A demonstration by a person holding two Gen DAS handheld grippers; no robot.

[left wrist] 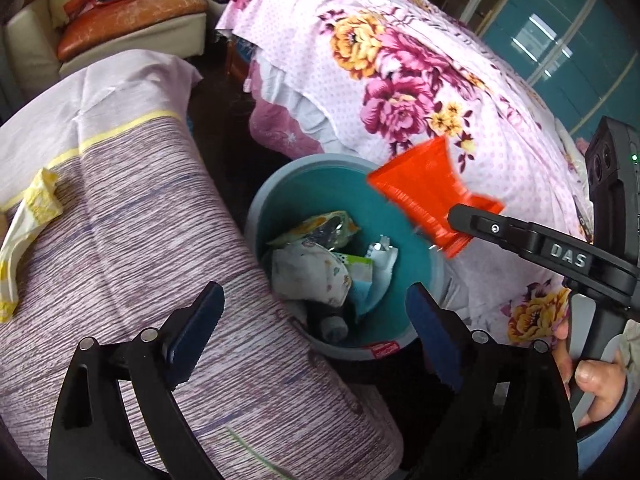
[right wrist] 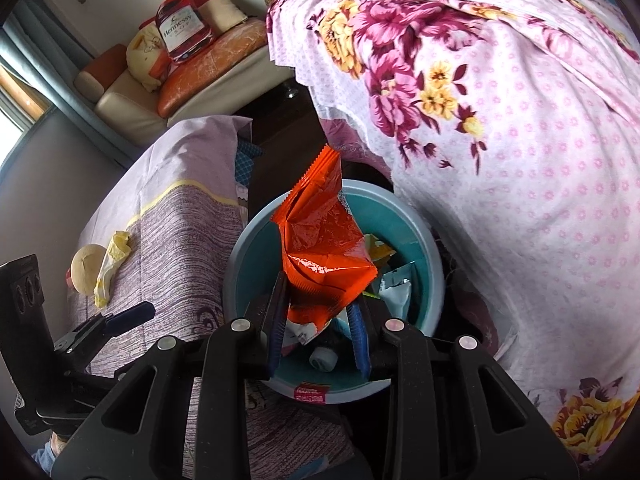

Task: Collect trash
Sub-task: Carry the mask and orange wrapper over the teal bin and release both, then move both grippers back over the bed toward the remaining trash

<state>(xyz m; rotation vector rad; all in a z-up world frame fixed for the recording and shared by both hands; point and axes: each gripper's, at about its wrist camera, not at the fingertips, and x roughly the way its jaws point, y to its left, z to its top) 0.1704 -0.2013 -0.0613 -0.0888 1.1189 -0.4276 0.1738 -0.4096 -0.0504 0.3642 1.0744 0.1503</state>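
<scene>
Left gripper point(left wrist: 314, 312): yours gapes wide, empty.
Right gripper point(right wrist: 318, 320): your pads flank the orange wrapper point(right wrist: 324, 248), contact unclear.
Bin point(right wrist: 236, 264): wrapper at its twelve o'clock.

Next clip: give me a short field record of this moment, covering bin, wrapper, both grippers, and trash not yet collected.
bin: teal bin on the floor between two covered beds, holding several wrappers
wrapper: orange wrapper above the bin, between the right jaws
right gripper: jaws partly apart, the wrapper still between them; pad contact unclear
left gripper: jaws wide open, empty, over the bin's near rim
not yet collected: yellow-white wrapper on the striped cover, beside a round pale object
</scene>
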